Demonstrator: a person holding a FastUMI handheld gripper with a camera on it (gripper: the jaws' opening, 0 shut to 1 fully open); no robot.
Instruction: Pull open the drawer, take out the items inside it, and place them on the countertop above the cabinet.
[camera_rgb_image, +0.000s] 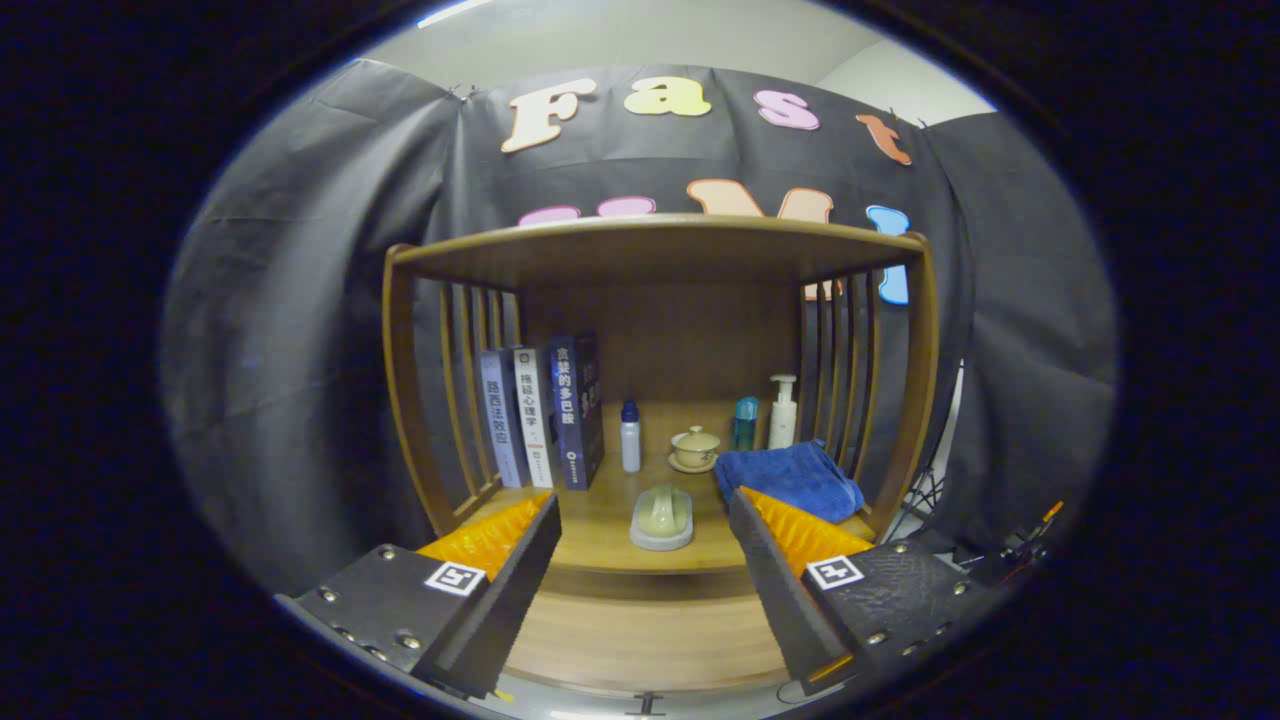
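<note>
My gripper (645, 498) is open, its fingers wide apart and holding nothing. Between the fingertips, just ahead of them, a pale green oval item (661, 516) lies on the wooden countertop (600, 530) near its front edge. Below that edge the cabinet's drawer front (640, 640) appears as a wooden panel, with a small dark handle (645, 705) at its lower end. I cannot tell how far out the drawer stands, and its inside is hidden.
A wooden shelf frame (660, 240) with slatted sides stands on the countertop. On it are three upright books (540, 415), a small white bottle (630, 436), a lidded cup on a saucer (694, 448), a teal bottle (745, 423), a pump bottle (782, 412) and a folded blue towel (790, 480).
</note>
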